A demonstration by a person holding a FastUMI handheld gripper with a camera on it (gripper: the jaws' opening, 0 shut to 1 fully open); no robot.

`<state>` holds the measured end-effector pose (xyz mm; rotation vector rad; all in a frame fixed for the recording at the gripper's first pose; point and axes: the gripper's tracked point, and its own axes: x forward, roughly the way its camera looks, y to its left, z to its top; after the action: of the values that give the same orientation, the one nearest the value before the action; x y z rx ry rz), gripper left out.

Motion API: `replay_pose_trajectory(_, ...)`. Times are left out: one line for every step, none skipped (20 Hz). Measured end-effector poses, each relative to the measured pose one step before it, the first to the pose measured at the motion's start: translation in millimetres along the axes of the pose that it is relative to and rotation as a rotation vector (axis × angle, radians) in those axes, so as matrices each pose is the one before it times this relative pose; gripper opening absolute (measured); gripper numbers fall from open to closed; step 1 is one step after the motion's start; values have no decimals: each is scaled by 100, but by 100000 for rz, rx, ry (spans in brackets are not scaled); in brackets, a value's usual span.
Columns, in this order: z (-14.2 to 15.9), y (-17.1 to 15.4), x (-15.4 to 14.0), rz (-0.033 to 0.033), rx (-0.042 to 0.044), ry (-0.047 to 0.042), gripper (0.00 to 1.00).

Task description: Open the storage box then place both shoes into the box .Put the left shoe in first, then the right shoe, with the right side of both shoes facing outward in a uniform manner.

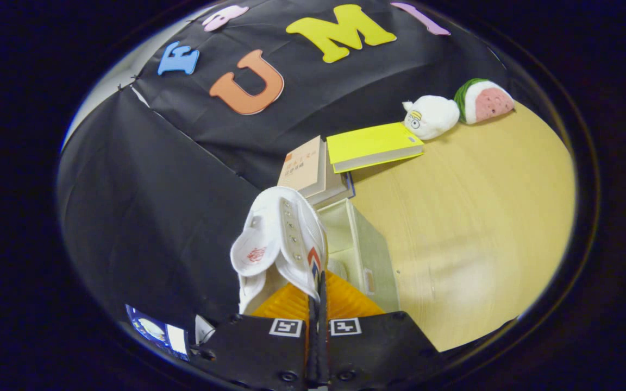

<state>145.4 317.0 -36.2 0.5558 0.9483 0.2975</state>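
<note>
So the gripper (317, 296) has its orange fingers (345, 301) pinched tight on the collar edge of a white high-top canvas shoe (280, 244) with metal eyelets, a red logo on the tongue and a red-blue side stripe. It hangs just over the open cream fabric storage box (370, 255) on the wooden table (481, 228).

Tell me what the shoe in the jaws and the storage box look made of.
White shoe, pinched between the shut gripper jaws: smooth, faintly glossy, likely leather or synthetic, with metal-looking eyelets. Storage box beyond it: matte pale panels, probably fabric-covered board, though plastic is possible.
</note>
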Motion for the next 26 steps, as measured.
replay_pose_trajectory(-461,-372,579,-1854,56,-477,5)
replay_pose_trajectory(-165,-319,818,-1529,-112,-140,5)
replay_pose_trajectory(-150,-247,737,-1438,170,-528,5)
replay_pose_trajectory(-394,-230,259,-1248,-150,-636,5)
replay_pose_trajectory(-173,-252,373,-1666,-414,-47,5)
replay_pose_trajectory(-481,-429,-5,-2784,-141,89,5)
replay_pose_trajectory(-259,-767,215,-4863,811,-357,5)
replay_pose_trajectory(72,-237,54,-2280,-387,-1188,5)
replay_pose_trajectory(77,323,64,279,-2189,-968,5)
replay_pose_trajectory(-350,956,-328,2030,-2326,454,9)
replay_pose_trajectory(-275,319,-217,-81,-2482,-97,29)
replay_pose_trajectory(444,-2,-386,-1042,-1661,-2439,37)
replay_pose_trajectory(588,70,-722,-921,-2696,-3002,50)
replay_pose_trajectory(286,160,-248,-689,-3112,-1784,63)
replay_pose_trajectory(465,-3,-725,-594,-3920,-2796,76)
replay_pose_trajectory(508,-84,-472,-704,-3419,-2778,90)
replay_pose_trajectory(124,-214,-391,-987,-3849,-3980,93)
replay_pose_trajectory(825,-231,-905,-779,-2999,-4098,93)
replay_pose_trajectory(592,-221,-721,-605,-2122,-3471,96)
replay_pose_trajectory(721,-348,-822,-187,-1596,-4467,98)
replay_pose_trajectory(964,-661,-875,-1136,-1466,-5451,98)
replay_pose_trajectory(707,-954,-872,-1442,-1262,-3823,98)
replay_pose_trajectory(740,-929,-1063,-735,-1984,-4371,98)
replay_pose_trajectory(783,-1078,-898,-1330,-1624,-4654,98)
replay_pose_trajectory(803,-1213,-812,-1880,-1422,-4547,98)
replay_pose_trajectory(846,-1256,-870,-1756,-1922,-4835,98)
